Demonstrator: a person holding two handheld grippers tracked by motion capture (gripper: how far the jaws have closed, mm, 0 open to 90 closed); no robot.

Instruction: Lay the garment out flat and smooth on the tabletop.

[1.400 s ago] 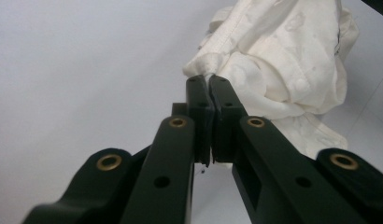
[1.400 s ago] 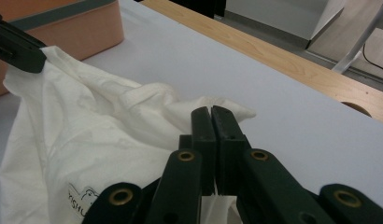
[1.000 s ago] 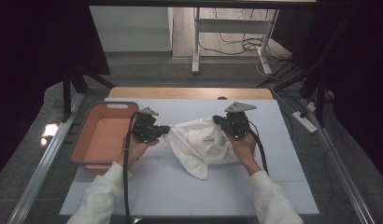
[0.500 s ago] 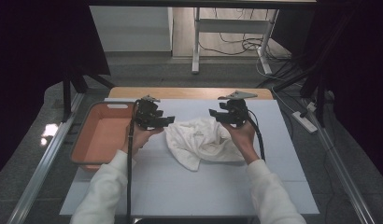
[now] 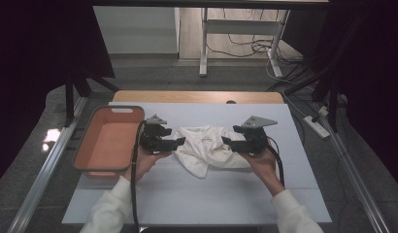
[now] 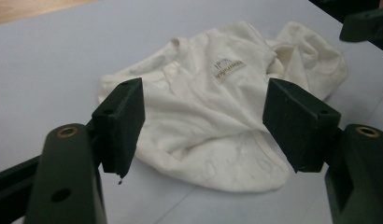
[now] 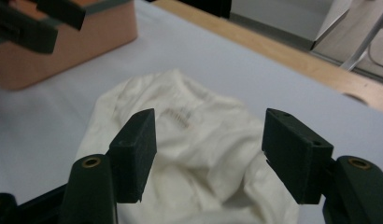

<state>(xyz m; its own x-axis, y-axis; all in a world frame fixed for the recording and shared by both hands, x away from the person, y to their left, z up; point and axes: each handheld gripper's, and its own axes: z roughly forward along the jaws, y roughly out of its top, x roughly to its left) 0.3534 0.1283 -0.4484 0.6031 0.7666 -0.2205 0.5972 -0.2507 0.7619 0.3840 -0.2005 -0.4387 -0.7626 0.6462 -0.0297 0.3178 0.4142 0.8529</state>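
From the high view, a crumpled white cotton garment lies on the pale blue table cover, just right of the orange plastic bin. The left gripper sits at the garment's left edge, the right gripper at its right edge.

In the left gripper view, the jaws stand wide apart, empty, the garment beyond them.

In the right gripper view, the jaws are likewise spread, above the garment.

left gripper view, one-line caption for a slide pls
Open left gripper poised over a crumpled white garment on the table, label facing up.
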